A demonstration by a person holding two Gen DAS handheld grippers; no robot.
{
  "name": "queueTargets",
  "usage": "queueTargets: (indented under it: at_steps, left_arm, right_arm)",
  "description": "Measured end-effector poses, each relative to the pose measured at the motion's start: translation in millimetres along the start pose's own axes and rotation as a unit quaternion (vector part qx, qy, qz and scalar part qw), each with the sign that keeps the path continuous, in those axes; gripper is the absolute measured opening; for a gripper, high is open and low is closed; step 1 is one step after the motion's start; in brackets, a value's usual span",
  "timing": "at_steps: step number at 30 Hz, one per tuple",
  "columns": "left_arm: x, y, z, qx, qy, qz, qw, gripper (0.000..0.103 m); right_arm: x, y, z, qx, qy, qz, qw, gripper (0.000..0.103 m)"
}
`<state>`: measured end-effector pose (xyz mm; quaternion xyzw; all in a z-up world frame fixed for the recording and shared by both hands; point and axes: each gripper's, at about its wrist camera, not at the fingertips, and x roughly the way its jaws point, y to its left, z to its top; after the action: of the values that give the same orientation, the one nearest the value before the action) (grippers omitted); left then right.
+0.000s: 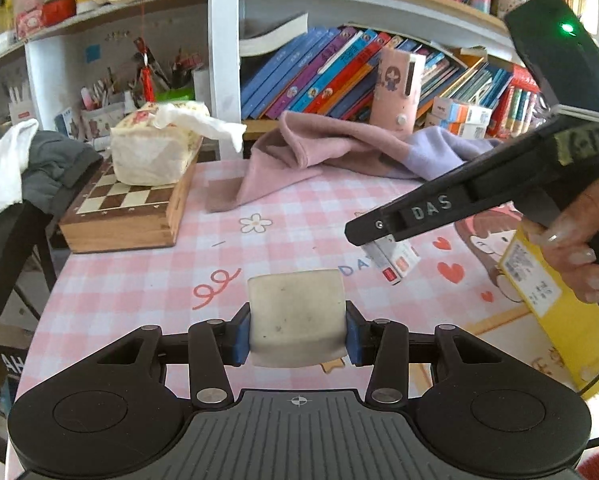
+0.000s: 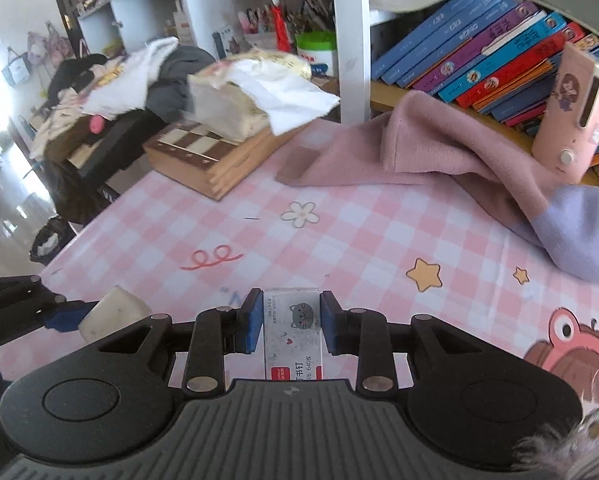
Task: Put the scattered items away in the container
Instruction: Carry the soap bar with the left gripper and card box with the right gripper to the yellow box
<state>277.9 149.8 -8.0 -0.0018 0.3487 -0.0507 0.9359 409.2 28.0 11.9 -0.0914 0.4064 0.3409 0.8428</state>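
The left gripper (image 1: 298,332) is clamped on a worn white eraser (image 1: 297,318), held clear above the pink checked tablecloth (image 1: 147,280). The right gripper (image 2: 286,326) is clamped on a small staple box (image 2: 292,334) with a grey cat print, also lifted off the cloth.

In the left wrist view, the right gripper (image 1: 373,236) reaches in from 3 o'clock with the staple box (image 1: 393,258) at its tip, a hand (image 1: 575,248) wrapped round its handle. A yellow box (image 1: 559,304) sits below that hand at 4 o'clock.

At 10 o'clock a wooden chessboard case (image 1: 127,208) carries a tissue pack (image 1: 155,148). At 12 to 1 o'clock a pink and lilac cloth (image 1: 339,152) lies crumpled against the bookshelf (image 1: 363,76), with a pink case (image 1: 397,88) upright behind it. The tablecloth between the grippers and the yellow box lies bare.
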Motion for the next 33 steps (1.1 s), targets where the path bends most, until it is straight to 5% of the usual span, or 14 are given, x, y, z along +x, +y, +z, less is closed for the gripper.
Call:
queueTargets:
  at_steps: [15, 33]
  left_arm:
    - [-93, -23, -22, 0.016, -0.040, -0.023, 0.9988, 0.043]
    - [-194, -49, -92, 0.034, -0.053, -0.066, 0.9958, 0.042]
  right_arm:
    - [-106, 34, -60, 0.034, -0.075, -0.054, 0.995, 0.028]
    - [-191, 113, -170, 0.059, -0.074, -0.074, 0.993, 0.028]
